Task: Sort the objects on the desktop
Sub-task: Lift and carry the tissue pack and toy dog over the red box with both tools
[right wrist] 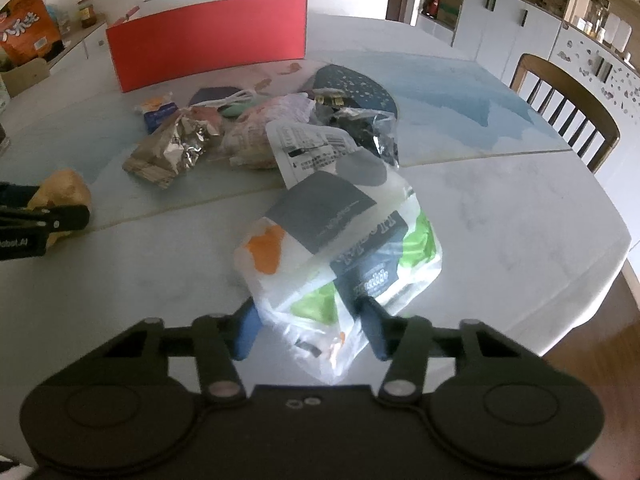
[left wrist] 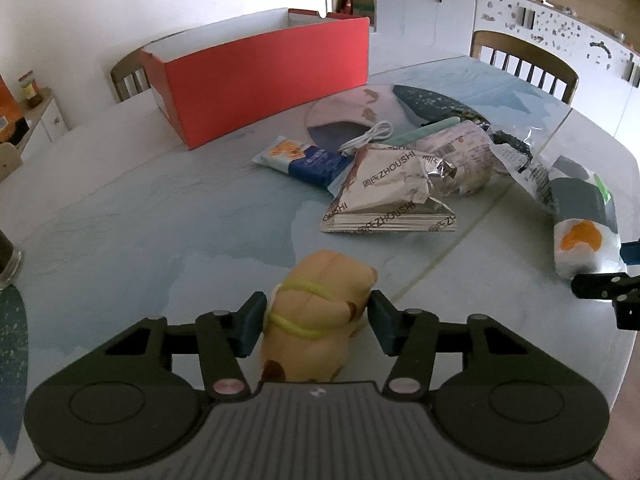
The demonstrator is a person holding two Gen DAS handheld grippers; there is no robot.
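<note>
left gripper [left wrist: 316, 322]: pads closed against the sides of tan soft plush toy with yellow band [left wrist: 320, 312], at near worktop [left wrist: 120, 232] edge
centre pile: crumpled brown-silver foil snack bag [left wrist: 394, 188], blue-white pouch [left wrist: 302, 158], white cable [left wrist: 366, 138]
back: red cardboard box [left wrist: 260, 84], open-topped
right gripper [right wrist: 310, 326]: pads pinching white plastic tissue pack with grey, orange, green print [right wrist: 340, 248], right of pile

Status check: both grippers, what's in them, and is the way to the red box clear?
Left gripper shut on plush toy. Right gripper shut on tissue pack. Red box open; snack pile sits before it.
</note>
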